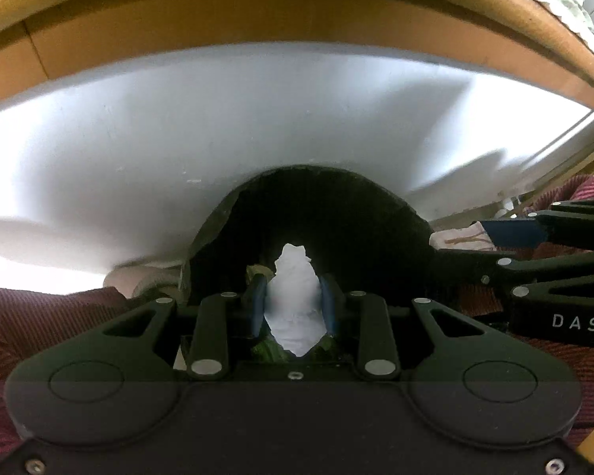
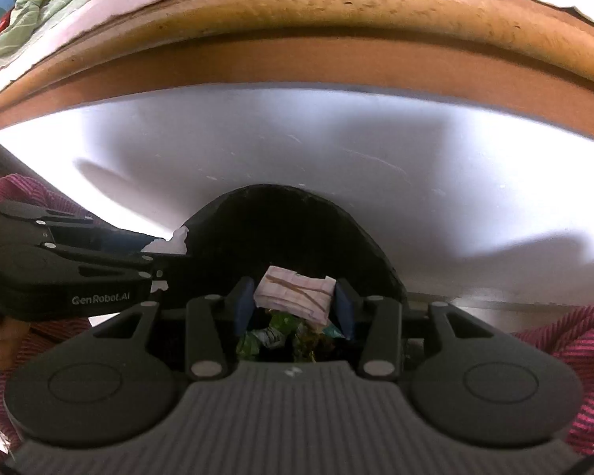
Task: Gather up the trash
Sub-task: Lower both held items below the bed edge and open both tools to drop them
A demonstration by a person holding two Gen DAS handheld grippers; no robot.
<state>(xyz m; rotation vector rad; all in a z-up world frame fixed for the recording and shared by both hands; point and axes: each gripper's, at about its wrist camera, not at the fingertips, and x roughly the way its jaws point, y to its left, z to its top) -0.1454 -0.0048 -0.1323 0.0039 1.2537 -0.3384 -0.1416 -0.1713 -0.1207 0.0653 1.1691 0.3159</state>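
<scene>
I had both loads poised directly over the black trash bag (image 1: 309, 213), whose dark mouth gaped just ahead of and below each set of fingertips, so the coming move turned on nothing more than letting go straight down. My left hand-held gripper (image 1: 295, 303) pinched a crumpled white tissue (image 1: 294, 301), which stood upright between the blue pads with its long axis running along the fingers. My right hand-held gripper (image 2: 295, 297) clamped a folded pink-striped wrapper (image 2: 295, 295), its long axis lying crosswise from pad to pad. Green and white wrappers (image 2: 273, 334) already lay in the bag beneath it. Neither hand seemed nearer; both hung at the opening, side by side. On the left tool's body I read "GenRobot.AI"; on the right tool's, only the letters "DAS" showed.
</scene>
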